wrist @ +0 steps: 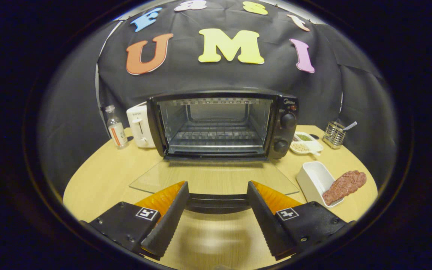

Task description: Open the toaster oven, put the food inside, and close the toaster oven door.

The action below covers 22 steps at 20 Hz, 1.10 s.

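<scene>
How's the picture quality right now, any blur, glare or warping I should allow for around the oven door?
Gripper view: fisheye bends the table edge; the toaster oven interior is sharp and evenly lit; the lowered glass door is see-through with faint sheen; the open gripper casts a soft blurred shadow on the wood between its fingers.

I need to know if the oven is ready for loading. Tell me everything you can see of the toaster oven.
The toaster oven is a black box on the wooden table, against the booth wall. Its glass door is folded down flat, and the door's dark handle lies between the fingers of the open tool. Inside are a wire rack and shiny metal walls. Two round knobs sit on its right panel.
</scene>
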{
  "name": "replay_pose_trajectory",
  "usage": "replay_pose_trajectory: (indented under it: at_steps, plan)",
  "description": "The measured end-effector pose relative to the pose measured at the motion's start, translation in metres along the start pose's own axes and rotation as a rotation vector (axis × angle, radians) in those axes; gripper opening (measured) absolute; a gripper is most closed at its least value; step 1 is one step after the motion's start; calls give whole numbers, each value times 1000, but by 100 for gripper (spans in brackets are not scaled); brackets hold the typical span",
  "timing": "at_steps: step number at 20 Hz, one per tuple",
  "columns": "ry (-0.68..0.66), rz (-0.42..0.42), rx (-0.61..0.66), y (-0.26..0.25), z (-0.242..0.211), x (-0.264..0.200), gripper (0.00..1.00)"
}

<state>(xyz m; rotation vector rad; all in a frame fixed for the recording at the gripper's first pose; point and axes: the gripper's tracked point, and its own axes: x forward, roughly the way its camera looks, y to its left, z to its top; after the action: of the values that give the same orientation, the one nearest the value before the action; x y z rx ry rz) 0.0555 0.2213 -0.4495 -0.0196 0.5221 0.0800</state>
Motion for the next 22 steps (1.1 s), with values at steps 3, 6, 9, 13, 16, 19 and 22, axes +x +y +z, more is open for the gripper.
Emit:
replay_pose_trajectory:
  at_steps: [3, 6, 9, 13, 16, 19, 22]
  plan:
    - [57, -6, -5, 0, -28, 9, 99]
    - [36, -7, -18, 1, -30, 11, 100]
    - [39, 3, -27, 1, -28, 9, 100]
    - [59, 50, -43, -4, -21, 3, 100]
    - [27, 59, -93, -20, 2, -8, 100]
    - [-24, 47, -120, -59, 33, -21, 100]
    - [-64, -20, -156, -124, 66, -29, 100]
